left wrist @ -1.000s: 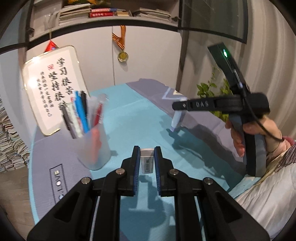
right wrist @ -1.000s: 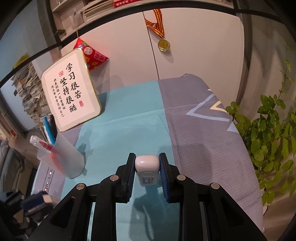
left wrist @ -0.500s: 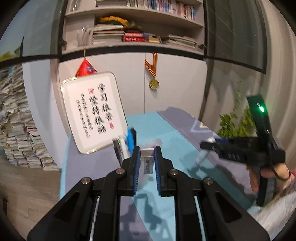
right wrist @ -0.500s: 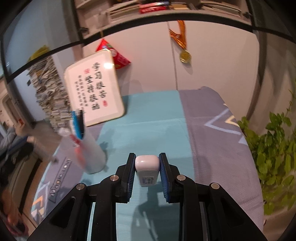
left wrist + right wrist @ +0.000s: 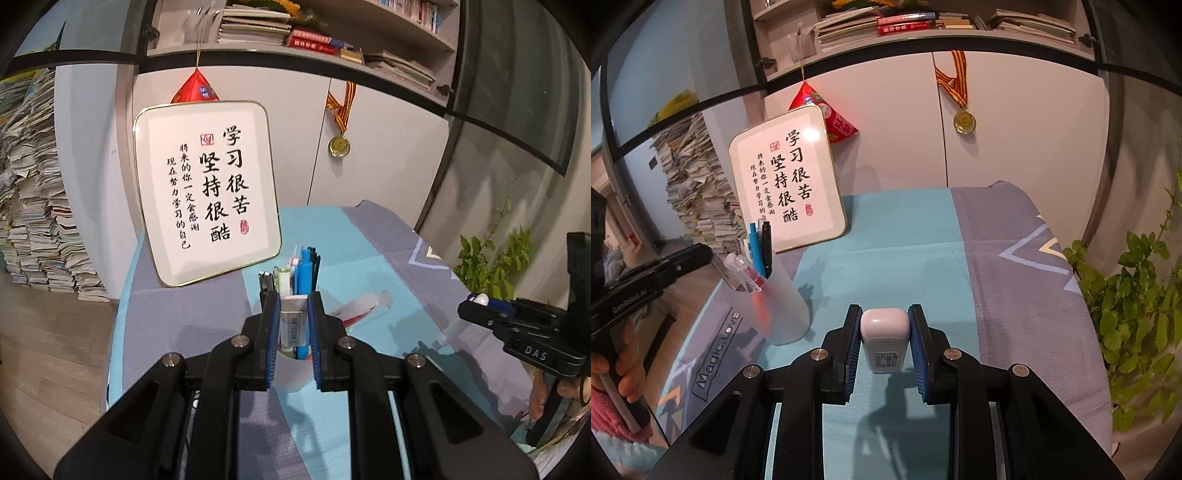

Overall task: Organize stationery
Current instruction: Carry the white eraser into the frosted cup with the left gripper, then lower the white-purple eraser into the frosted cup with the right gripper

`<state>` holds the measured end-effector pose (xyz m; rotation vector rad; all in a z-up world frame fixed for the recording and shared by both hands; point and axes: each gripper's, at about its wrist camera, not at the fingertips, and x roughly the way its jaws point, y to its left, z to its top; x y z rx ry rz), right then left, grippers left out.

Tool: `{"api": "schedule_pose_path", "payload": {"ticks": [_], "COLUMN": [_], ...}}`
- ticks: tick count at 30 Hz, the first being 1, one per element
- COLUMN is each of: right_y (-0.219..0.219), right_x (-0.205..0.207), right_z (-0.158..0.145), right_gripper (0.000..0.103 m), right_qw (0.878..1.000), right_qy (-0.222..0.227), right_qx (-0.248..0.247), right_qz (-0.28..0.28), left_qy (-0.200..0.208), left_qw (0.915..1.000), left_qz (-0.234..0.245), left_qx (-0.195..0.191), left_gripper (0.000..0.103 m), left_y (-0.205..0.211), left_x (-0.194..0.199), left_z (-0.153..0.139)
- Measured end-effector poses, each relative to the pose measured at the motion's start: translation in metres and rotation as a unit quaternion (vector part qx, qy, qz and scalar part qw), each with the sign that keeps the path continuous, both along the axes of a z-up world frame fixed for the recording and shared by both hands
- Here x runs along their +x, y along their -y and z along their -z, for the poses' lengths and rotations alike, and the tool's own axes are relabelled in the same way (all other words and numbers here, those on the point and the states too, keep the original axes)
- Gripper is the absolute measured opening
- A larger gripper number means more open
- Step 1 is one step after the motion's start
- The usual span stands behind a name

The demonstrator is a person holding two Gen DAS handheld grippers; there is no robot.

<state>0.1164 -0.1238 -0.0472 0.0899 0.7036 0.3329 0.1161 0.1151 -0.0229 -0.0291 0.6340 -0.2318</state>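
left gripper (image 5: pixel 291 325) now above pen cup (image 5: pixel 783 302), clamping eraser (image 5: pixel 293 321) | right gripper (image 5: pixel 884 339) grips correction tape (image 5: pixel 884 332)

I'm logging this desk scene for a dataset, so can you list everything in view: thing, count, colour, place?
pen cup: one, translucent white, on the tablecloth at left, holding blue, black and red pens
framed calligraphy board: one, white with gold rim, leaning at the back
tablecloth: one, teal and grey-purple, covering the desk
medal: one, gold on striped ribbon, hanging on the cabinet
red packet: one, hanging above the board
plant: one, green, right of the desk
paper stack: one pile, far left
white eraser: one, in the left gripper, jaws closed on it
white capped item: one, in the right gripper, jaws closed on it
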Motion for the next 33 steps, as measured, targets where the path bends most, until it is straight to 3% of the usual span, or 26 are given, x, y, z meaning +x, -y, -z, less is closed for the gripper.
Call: {"api": "schedule_pose_path", "payload": {"ticks": [18,33], "right_y": [0.000,-0.020], "right_x": [0.001,-0.008], "right_z": [0.002,-0.008], "right_gripper": [0.027,0.027], "right_qw": [1.000,1.000], "right_qy": [-0.002,0.015], "right_qx": [0.000,-0.006], "right_qz": [-0.003,-0.022], "left_qy": [-0.029,0.003], "left_qw": [0.9995,0.9998], "left_qz": [-0.009,-0.017], "left_qx": [0.011,0.005], "left_gripper": [0.014,0.022], "left_y": [0.001,-0.009], "left_x": [0.005,-0.019], "left_z": [0.014,0.008]}}
